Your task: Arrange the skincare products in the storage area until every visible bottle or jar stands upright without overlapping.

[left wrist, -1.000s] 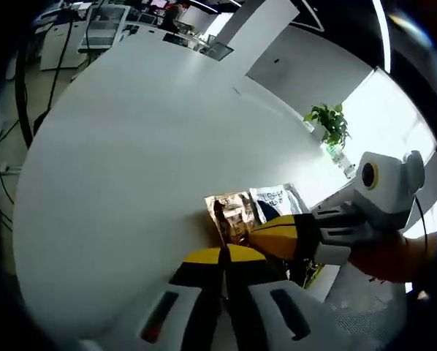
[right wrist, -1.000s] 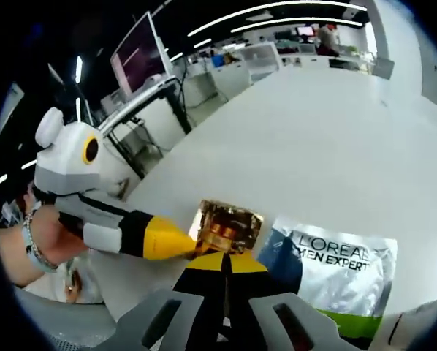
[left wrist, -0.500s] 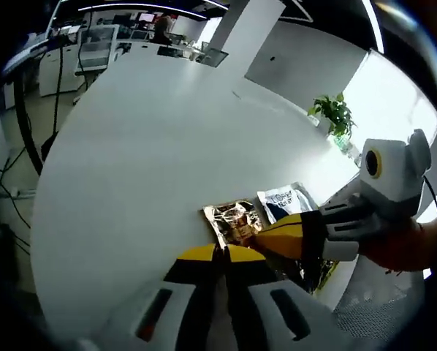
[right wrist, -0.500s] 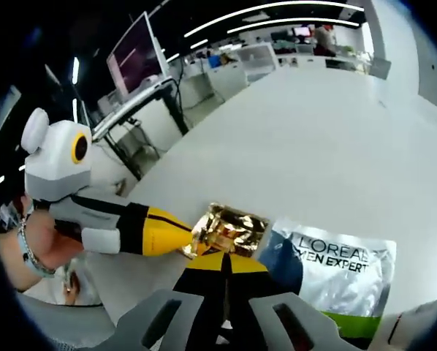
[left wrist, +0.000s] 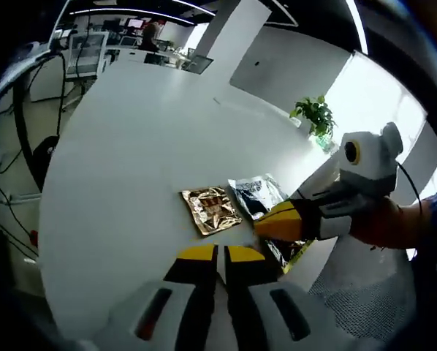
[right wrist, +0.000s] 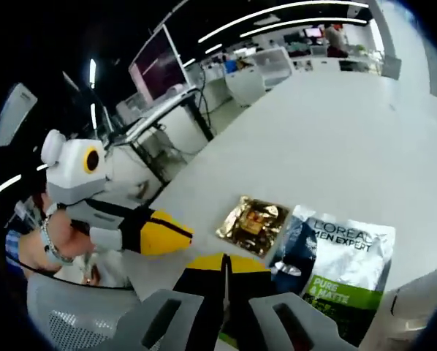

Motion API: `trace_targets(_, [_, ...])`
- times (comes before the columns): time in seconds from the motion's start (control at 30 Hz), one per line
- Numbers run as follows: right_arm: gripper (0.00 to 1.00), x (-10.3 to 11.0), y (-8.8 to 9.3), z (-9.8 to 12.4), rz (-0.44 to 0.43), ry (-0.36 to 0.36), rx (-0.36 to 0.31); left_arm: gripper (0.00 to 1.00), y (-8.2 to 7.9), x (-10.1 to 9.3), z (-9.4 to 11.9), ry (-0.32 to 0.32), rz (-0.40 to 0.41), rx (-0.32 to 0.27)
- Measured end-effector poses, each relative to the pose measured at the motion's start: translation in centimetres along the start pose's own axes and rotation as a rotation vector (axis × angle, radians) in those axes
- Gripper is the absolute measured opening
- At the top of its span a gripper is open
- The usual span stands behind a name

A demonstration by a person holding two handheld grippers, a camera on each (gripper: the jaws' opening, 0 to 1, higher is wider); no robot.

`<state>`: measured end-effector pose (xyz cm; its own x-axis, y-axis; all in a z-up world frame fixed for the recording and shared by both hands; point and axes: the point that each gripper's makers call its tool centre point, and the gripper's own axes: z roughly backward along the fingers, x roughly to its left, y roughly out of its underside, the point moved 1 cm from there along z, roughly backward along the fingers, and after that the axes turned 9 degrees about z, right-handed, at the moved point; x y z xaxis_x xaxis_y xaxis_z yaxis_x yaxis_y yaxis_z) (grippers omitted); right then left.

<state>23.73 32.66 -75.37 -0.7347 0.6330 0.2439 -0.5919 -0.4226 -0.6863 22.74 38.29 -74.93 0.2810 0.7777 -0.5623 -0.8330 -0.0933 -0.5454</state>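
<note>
Gold foil sachet [left wrist: 211,209] flat beside L'Oreal pouch [right wrist: 343,252], white table [left wrist: 131,146], both grippers' jaws together, empty.

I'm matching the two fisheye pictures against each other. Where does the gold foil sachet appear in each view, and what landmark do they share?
Left gripper view: gold foil sachet lies flat on the white table, just above this view's own jaws.
Right gripper view: the sachet lies centre, just above the jaws.
Shared landmark: the L'Oreal pouch, lying right beside the sachet.
</note>
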Motion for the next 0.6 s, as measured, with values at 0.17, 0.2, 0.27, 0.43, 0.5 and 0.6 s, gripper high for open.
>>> trace_targets(0.17, [0.0,0.6,2.2,-0.8,0.095,0.045,0.074,0.01,2.2,-0.1,-0.2,0.006,0.025,0.038])
trace_targets(0.2, [0.0,0.6,1.6,-0.7,0.079,0.046,0.034,0.01,2.5,-0.2,-0.3,0.006,0.018,0.044])
trace_targets(0.27, [0.0,0.5,1.7,-0.6,0.082,0.048,0.059,0.0,2.5,-0.4,-0.3,0.007,0.008,0.044])
trace_targets(0.43, [0.0,0.3,1.9,-0.4,0.092,0.052,0.063,0.0,2.6,-0.3,-0.5,0.017,0.018,0.043])
trace_targets(0.5, [0.0,0.3,2.0,-0.4,0.066,0.051,0.063,0.0,2.5,-0.3,-0.5,0.021,0.031,0.04])
trace_targets(0.6, [0.0,0.4,2.0,-0.4,0.073,0.051,0.062,0.0,2.4,-0.3,-0.5,0.021,0.037,0.035])
